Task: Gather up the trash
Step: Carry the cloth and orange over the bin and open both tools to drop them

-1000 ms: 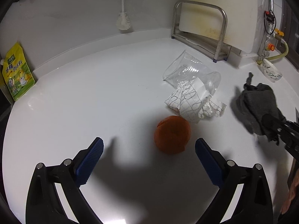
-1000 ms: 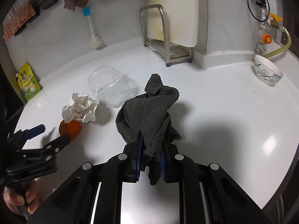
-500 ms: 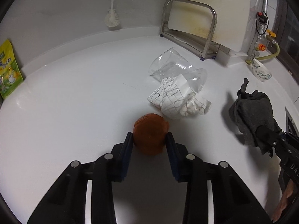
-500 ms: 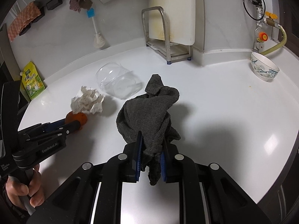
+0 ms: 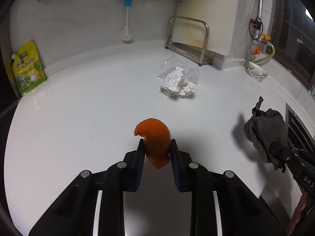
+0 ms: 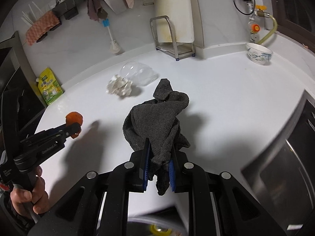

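An orange peel [image 5: 154, 139] is pinched between the pads of my left gripper [image 5: 155, 147], whose jaws are still closing on it; it hangs lifted off the white counter [image 5: 88, 108]. From the right wrist view the same orange peel [image 6: 74, 119] shows at the tip of the left gripper [image 6: 75, 128]. My right gripper [image 6: 158, 158] is shut on a dark grey cloth [image 6: 157, 118], which bunches up above its fingers. A crumpled paper ball [image 5: 178, 87] and a clear plastic cup [image 5: 173, 67] on its side lie further back on the counter.
A green-yellow pouch [image 5: 27, 70] leans at the back left. A metal rack [image 5: 189, 41] with a cutting board, a hanging brush [image 5: 126, 19] and a patterned bowl [image 5: 257, 74] line the back. A steel sink edge [image 6: 285, 157] lies at the right. A hand [image 6: 25, 194] holds the left gripper.
The left gripper closed from wide open onto the orange peel and lifted it off the counter. Both grippers drew back from the paper and cup; the right kept its hold on the cloth.
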Demonstrator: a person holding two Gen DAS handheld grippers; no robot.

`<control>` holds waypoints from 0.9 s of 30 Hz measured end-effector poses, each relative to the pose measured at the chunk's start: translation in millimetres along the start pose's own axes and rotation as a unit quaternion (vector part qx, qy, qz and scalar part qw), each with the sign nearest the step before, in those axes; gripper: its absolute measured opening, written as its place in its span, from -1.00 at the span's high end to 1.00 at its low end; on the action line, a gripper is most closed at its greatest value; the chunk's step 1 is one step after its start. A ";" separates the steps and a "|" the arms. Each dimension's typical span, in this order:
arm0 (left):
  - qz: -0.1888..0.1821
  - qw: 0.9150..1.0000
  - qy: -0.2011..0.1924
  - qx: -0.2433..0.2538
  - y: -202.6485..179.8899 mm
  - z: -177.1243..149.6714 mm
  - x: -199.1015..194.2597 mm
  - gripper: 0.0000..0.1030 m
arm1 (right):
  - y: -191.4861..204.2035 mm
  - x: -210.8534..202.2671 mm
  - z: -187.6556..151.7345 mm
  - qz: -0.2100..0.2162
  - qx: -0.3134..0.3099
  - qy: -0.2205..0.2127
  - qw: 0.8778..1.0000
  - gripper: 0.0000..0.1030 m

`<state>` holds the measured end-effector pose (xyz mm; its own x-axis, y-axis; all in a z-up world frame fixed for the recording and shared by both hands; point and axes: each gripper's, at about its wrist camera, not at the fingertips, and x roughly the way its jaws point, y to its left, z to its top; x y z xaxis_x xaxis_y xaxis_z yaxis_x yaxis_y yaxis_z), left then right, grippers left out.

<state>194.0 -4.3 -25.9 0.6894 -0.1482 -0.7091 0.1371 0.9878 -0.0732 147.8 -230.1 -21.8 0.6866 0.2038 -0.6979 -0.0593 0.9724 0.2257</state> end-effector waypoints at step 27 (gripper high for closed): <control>-0.049 0.997 -0.010 0.063 -68.0 -143.4 -139.5 0.51 | 18.5 -140.5 -178.4 0.022 0.050 -0.033 0.998 0.69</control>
<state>-13.5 -44.0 -22.6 0.6820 -0.2468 -0.6885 0.2921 0.9549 -0.0530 -79.0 -220.4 -40.9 0.7319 0.2347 -0.6397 -0.0195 0.9457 0.3246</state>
